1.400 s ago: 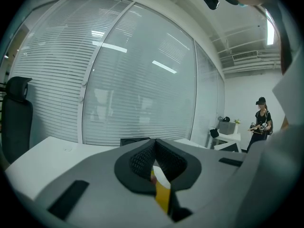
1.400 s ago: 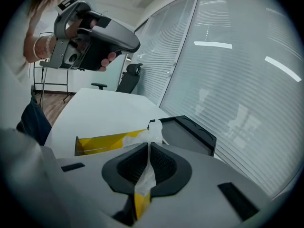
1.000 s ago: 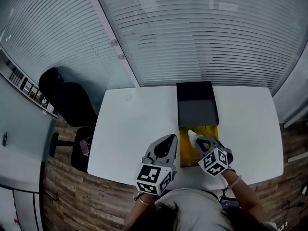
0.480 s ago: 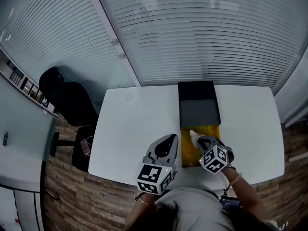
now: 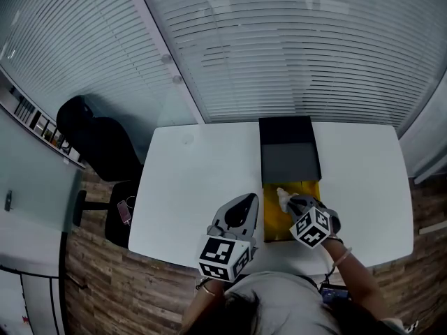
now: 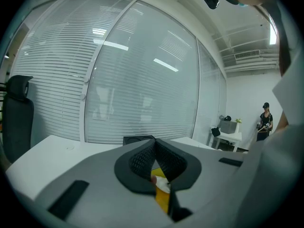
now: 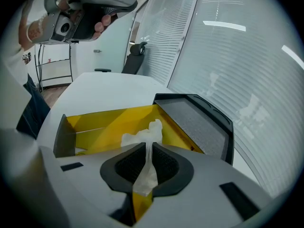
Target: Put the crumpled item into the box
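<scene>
A box (image 5: 302, 189) with a yellow inside lies on the white table (image 5: 188, 187), its dark lid (image 5: 289, 151) folded back toward the window. My right gripper (image 5: 286, 202) is shut on a crumpled white paper (image 7: 144, 135) and holds it over the yellow inside (image 7: 111, 127) of the box. The paper sticks out past the jaws. My left gripper (image 5: 246, 204) hangs just left of the box, jaws shut with nothing between them. In the left gripper view the yellow box (image 6: 162, 197) and a bit of the paper (image 6: 162, 185) show below the closed jaws.
A black office chair (image 5: 98, 145) stands left of the table. Window blinds (image 5: 293, 47) run behind the table's far edge. A pink item (image 5: 124, 211) lies on a seat by the table's left side. A person (image 6: 263, 120) stands far off in the room.
The right gripper with the paper has drifted slightly right and toward me over the box. The left gripper has stayed where it was.
</scene>
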